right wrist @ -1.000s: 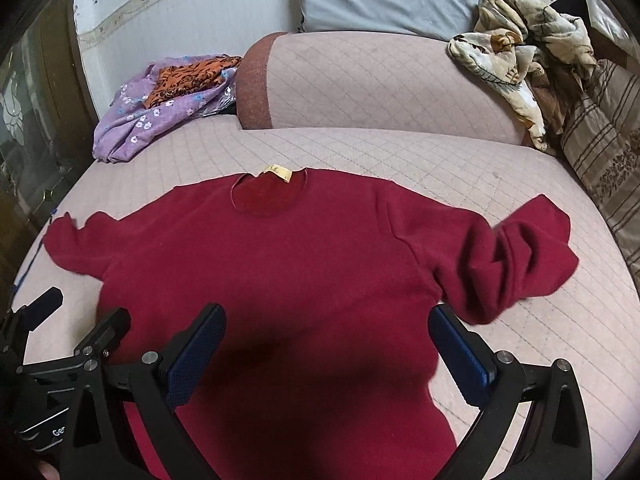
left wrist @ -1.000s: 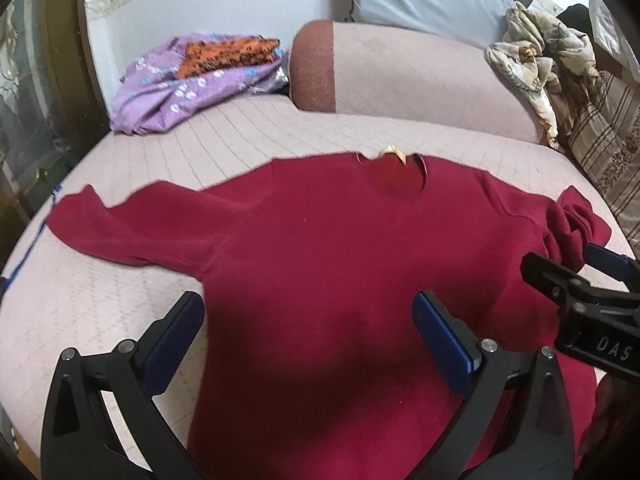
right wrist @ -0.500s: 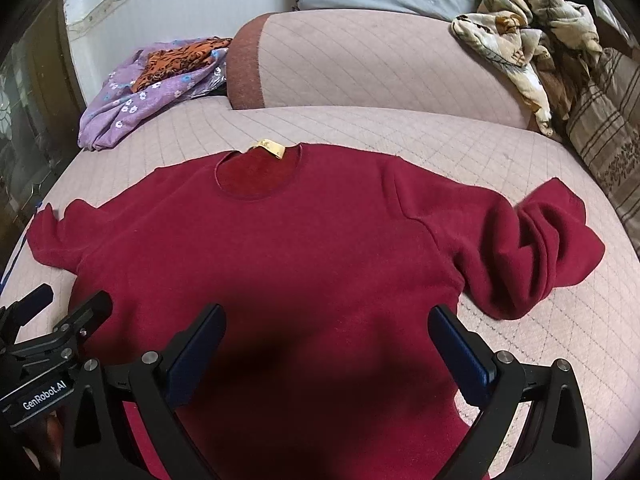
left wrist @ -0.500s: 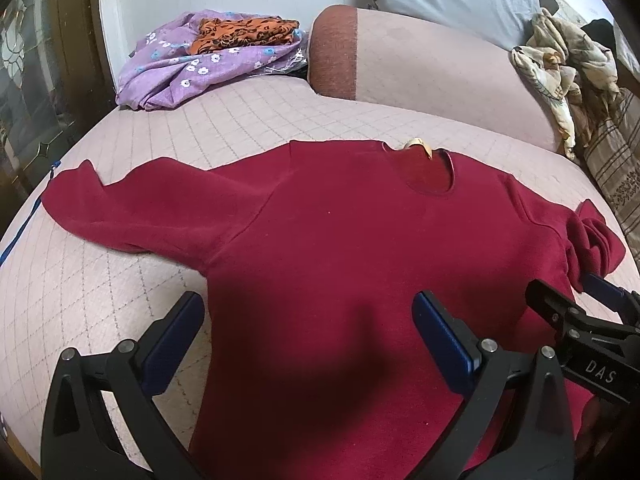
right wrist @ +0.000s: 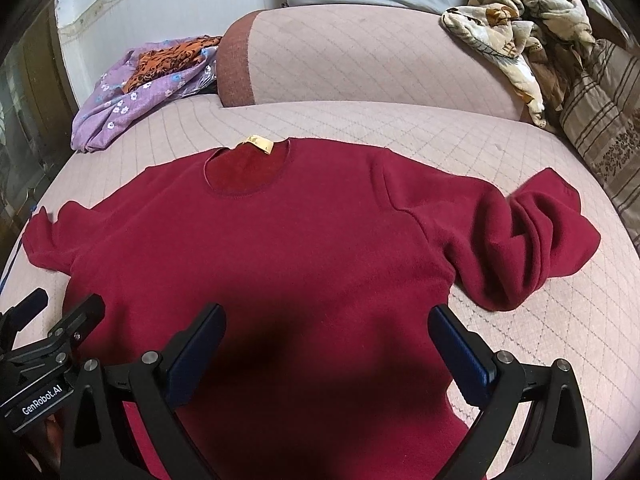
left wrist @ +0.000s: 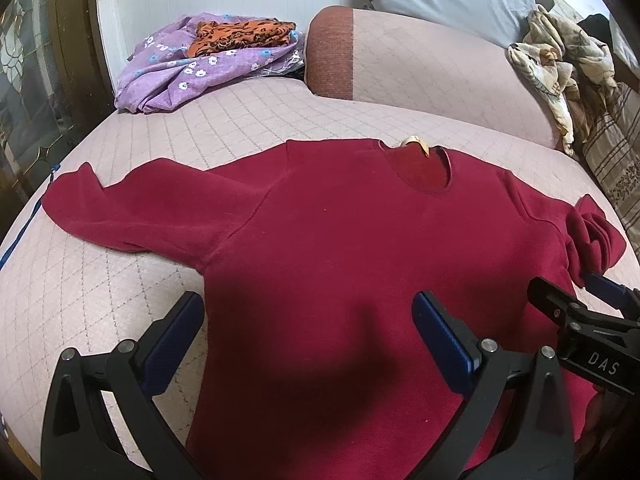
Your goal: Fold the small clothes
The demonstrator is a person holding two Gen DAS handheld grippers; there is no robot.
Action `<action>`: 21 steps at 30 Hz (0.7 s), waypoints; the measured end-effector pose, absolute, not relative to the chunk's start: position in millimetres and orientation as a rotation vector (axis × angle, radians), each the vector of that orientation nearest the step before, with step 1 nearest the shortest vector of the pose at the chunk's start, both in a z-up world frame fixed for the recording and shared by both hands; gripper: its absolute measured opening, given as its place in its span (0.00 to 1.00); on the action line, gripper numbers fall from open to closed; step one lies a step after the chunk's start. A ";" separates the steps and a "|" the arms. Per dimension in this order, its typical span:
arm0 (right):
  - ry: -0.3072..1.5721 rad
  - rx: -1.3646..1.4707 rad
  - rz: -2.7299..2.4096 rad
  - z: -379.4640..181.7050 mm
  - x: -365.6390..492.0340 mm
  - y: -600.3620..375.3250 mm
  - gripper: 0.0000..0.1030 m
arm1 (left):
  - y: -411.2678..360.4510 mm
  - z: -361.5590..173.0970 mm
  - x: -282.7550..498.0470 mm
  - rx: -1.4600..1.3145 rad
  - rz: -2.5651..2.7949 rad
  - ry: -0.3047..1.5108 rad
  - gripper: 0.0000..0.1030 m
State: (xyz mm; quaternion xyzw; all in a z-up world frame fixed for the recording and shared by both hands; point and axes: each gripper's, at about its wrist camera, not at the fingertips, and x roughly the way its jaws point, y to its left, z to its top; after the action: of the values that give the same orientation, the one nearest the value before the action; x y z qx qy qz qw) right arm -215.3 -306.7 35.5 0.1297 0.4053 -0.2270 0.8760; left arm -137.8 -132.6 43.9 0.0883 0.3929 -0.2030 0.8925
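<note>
Both pairs of fingers (left wrist: pixel 176 344) (right wrist: pixel 460 352) stood wide apart, gripping nothing, above the lower body of the sweater (left wrist: pixel 352 240), which lay spread face-up on the bed (left wrist: pixel 100 300). Its right sleeve (right wrist: pixel 520 240) sat bunched at three o'clock. Folding over that lump would likely give a crooked fold. A purple cloth (left wrist: pixel 192 72) lay at eleven o'clock.

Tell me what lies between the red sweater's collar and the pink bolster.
Only bare quilted pink bedcover lies between collar and bolster, seen in both wrist views.
</note>
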 end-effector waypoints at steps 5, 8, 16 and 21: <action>0.845 0.265 -0.466 35.2 -214.4 -304.7 0.99 | -132.0 44.9 -138.5 0.172 -0.415 0.811 1.00; 0.837 0.266 -0.463 36.0 -215.3 -304.5 0.99 | -130.2 46.4 -138.2 0.161 -0.410 0.804 1.00; 0.844 0.275 -0.463 33.6 -214.8 -304.7 0.99 | -128.5 46.0 -136.7 0.161 -0.400 0.799 1.00; 0.849 0.275 -0.460 32.4 -213.7 -304.1 0.99 | -128.3 45.8 -136.3 0.159 -0.396 0.797 1.00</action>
State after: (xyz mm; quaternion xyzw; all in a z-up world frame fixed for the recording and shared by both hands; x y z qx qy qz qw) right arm -213.7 -304.1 32.4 0.1316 0.4068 -0.2203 0.8767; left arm -136.3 -128.3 45.8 0.0767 0.3850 -0.1912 0.8996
